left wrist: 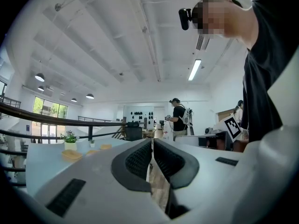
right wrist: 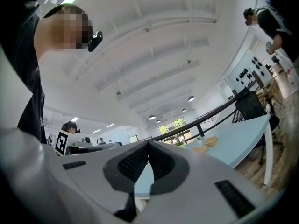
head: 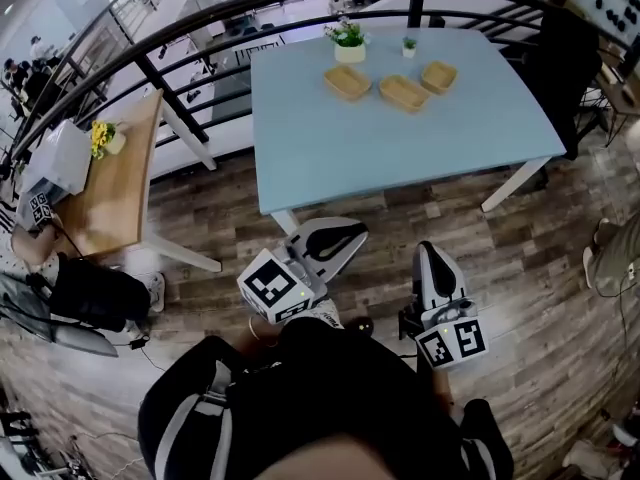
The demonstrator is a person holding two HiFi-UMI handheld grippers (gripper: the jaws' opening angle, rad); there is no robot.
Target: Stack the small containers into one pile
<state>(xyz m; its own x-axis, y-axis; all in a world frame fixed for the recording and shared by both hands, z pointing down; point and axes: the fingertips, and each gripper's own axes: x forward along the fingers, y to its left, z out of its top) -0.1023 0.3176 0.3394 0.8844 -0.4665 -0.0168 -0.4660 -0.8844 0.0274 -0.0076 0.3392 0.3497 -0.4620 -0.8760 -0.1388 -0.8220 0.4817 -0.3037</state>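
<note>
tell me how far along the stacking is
Done: nothing. The three containers lie side by side on the table, none on another. In hand: nothing. The left gripper and right gripper are both shut, empty, and short of the table. Left: the whole pile.

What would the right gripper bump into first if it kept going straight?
Most likely the table: its blue top shows right ahead, past the right gripper. It may skim just above the top instead; the height is hard to judge.

Three small containers (head: 347,82) (head: 403,93) (head: 438,76) and two potted plants (head: 348,40) (head: 408,46) on one blue table (head: 380,158).
</note>
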